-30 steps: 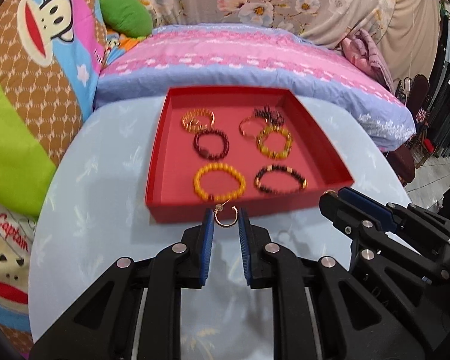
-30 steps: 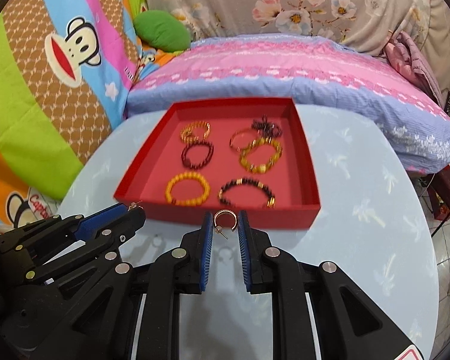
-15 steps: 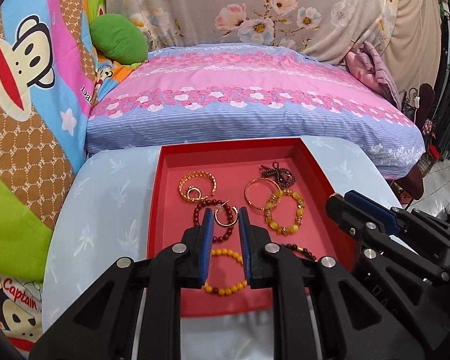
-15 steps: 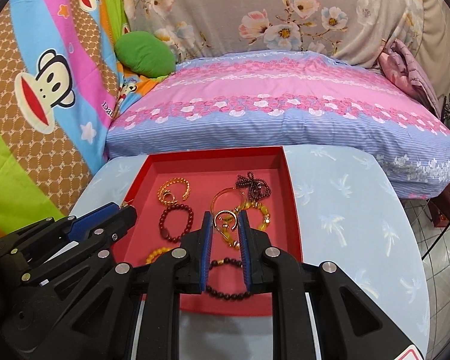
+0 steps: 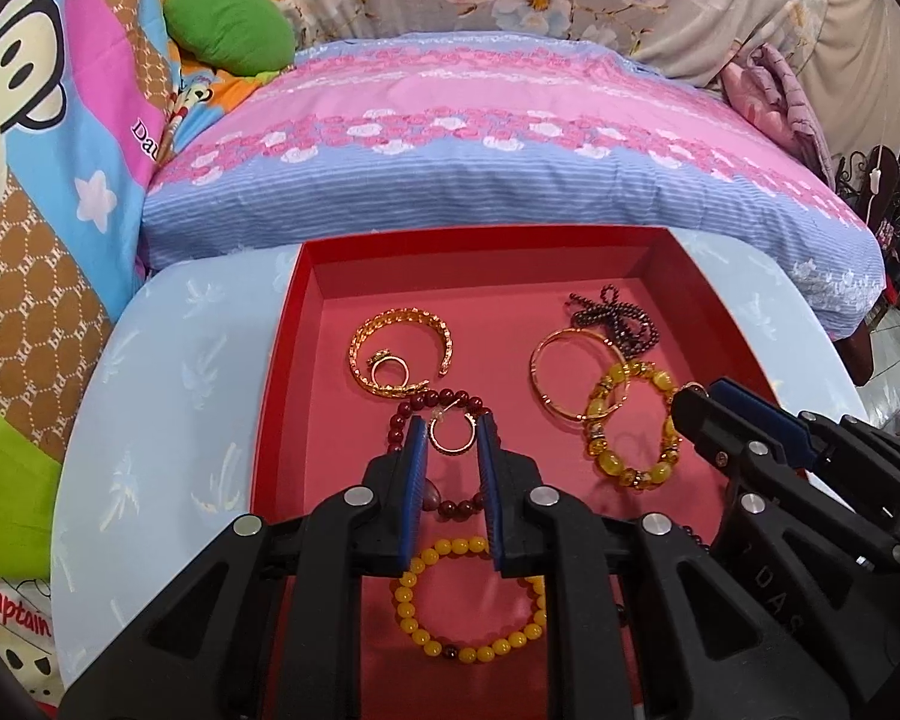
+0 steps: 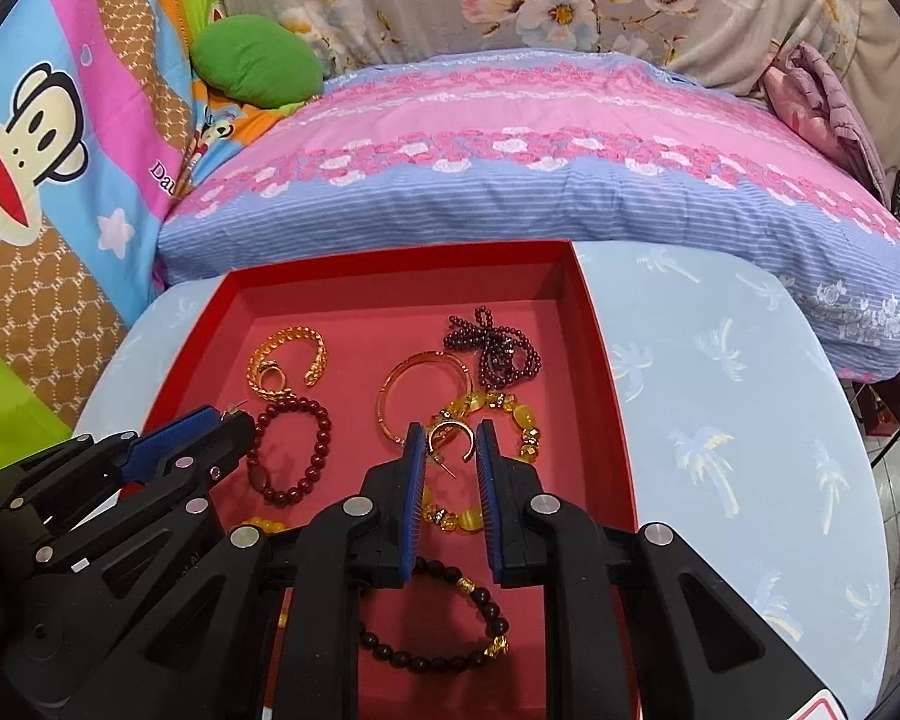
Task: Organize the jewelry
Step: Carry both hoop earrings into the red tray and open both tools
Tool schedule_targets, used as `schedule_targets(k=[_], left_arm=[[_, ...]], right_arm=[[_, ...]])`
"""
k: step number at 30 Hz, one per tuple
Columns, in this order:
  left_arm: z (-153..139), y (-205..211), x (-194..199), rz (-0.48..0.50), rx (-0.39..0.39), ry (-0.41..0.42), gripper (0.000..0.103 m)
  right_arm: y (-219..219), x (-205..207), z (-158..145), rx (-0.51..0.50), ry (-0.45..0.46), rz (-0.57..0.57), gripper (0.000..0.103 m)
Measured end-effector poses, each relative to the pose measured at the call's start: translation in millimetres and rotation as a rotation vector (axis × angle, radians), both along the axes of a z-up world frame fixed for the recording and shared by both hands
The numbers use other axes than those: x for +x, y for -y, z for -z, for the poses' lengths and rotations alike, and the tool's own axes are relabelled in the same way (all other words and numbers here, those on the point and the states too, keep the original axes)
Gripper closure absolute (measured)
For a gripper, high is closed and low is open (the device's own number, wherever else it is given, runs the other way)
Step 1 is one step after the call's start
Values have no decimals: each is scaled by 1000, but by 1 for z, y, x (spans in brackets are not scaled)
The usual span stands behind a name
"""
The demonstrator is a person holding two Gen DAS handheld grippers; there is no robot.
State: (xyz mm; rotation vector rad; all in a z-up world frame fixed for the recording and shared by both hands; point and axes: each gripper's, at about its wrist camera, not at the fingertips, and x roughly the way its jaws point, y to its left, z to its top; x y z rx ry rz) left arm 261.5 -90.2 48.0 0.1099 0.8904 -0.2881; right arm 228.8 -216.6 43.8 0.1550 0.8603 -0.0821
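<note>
While angled down over red tray (image 5: 282,372), both tools grip hoop earrings.

Matt red card tray (image 5: 282,360), shiny gold metal cuff (image 5: 399,336) far left, glossy dark-red beads (image 6: 306,450), waxy yellow beads (image 5: 468,600) near, smooth gold bangle (image 6: 423,390), pale blue printed tablecloth (image 6: 750,420), black plastic left gripper (image 5: 450,429) w/ ribbed blue pads (image 5: 415,450), soft cotton pillow (image 5: 480,138) far
</note>
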Motion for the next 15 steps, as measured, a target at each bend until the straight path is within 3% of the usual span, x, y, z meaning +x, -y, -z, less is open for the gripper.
schedule_targets(k=[15], left_arm=[[16,-3,16,-21,8,-28,86]], right_arm=[[-3,16,15,-11,-30,-5,87]])
